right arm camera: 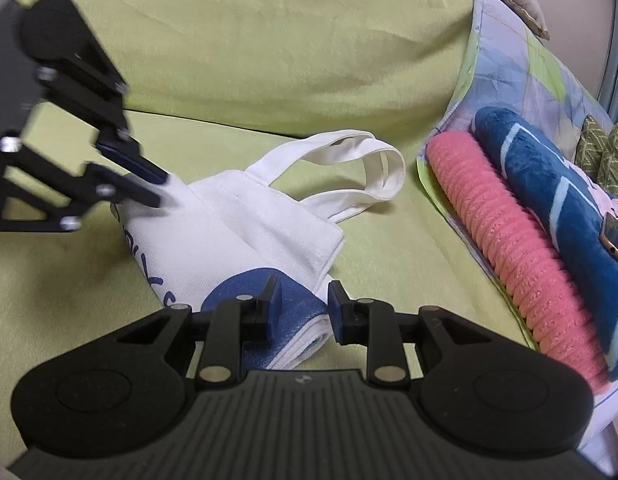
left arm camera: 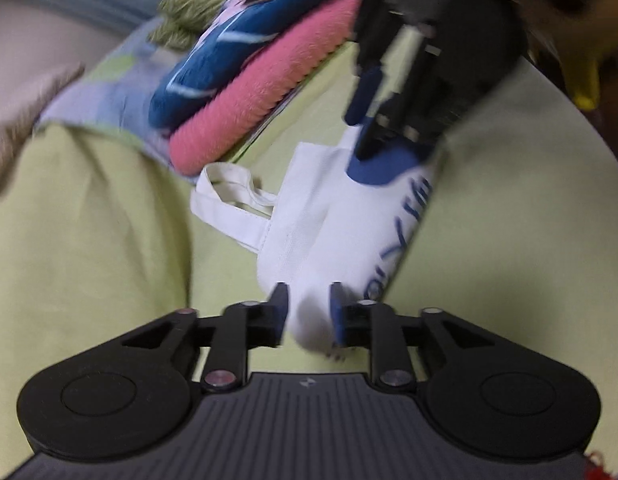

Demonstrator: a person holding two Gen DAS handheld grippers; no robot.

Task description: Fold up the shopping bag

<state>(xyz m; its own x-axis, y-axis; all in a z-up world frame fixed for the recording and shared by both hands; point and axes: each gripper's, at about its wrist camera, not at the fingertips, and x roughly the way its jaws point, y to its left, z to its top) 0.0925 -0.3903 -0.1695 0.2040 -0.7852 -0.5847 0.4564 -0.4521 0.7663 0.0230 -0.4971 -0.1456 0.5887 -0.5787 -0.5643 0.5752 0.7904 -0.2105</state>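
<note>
Left wrist view shows the left gripper (left arm camera: pixel 307 307) clamped on a bunched end of the white shopping bag (left arm camera: pixel 309 220), which lies on a green sofa cushion (left arm camera: pixel 89 220). At the bag's far end, the right gripper (right arm camera: pixel 301 300) stands parted over the blue-printed corner, its fingers (right arm camera: pixel 273 298) not visibly pinching it.

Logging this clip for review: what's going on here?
A person works two hand-held grippers on a white shopping bag lying on a green sofa cushion. The left hand-held gripper pinches one end; the right hand-held gripper sits over the opposite end. The bag is folded lengthwise, handles still sticking out.
</note>
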